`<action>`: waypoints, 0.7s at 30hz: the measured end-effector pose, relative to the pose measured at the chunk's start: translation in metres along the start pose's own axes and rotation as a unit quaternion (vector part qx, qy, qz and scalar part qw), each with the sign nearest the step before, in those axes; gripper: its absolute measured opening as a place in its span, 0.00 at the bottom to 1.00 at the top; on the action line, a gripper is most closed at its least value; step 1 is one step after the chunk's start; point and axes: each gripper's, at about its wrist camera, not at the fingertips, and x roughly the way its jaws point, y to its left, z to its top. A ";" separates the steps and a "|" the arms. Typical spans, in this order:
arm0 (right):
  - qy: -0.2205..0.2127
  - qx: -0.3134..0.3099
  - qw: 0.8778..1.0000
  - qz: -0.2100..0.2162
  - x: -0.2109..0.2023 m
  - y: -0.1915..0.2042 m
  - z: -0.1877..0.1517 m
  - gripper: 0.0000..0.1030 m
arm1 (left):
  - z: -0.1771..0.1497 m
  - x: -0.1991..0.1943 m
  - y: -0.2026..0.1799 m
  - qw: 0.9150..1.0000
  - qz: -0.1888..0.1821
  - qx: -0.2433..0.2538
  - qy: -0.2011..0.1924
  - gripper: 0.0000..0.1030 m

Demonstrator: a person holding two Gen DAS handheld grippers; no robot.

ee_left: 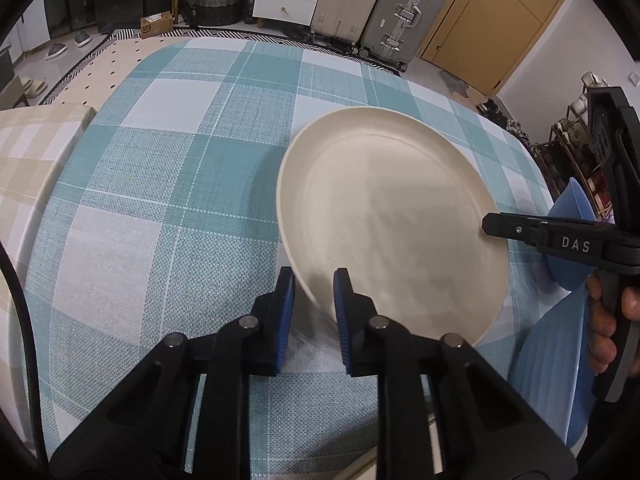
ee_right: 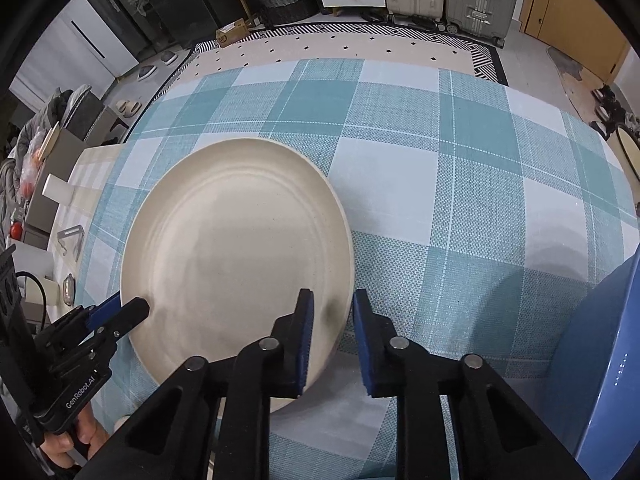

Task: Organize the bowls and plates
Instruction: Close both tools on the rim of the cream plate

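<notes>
- The left gripper (ee_left: 314,280) is clenched on the near-left rim of the cream plate (ee_left: 392,216), one blue pad inside the rim, one outside.
- The right gripper (ee_right: 332,300) pinches the plate's opposite rim the same way.
- The plate sits on the teal checked tablecloth (ee_left: 168,184), between both grippers.
- Blue dishes (ee_left: 560,364) lie just beside the plate, at the table's right edge.

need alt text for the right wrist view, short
Right claw grips the near right rim of a cream plate on a teal-and-white checked tablecloth, one blue pad over the plate, one outside it. The left claw holds the plate's near left rim, and a blue dish sits at the right edge.
</notes>
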 end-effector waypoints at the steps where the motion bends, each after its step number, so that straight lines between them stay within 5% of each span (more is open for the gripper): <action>1: -0.001 -0.002 1.000 -0.003 0.000 0.000 0.000 0.17 | -0.001 0.000 -0.001 1.000 0.003 0.003 -0.001 0.17; 21: -0.034 -0.017 0.999 -0.008 -0.025 0.013 -0.007 0.13 | -0.008 -0.034 -0.008 0.999 0.025 0.017 -0.029 0.16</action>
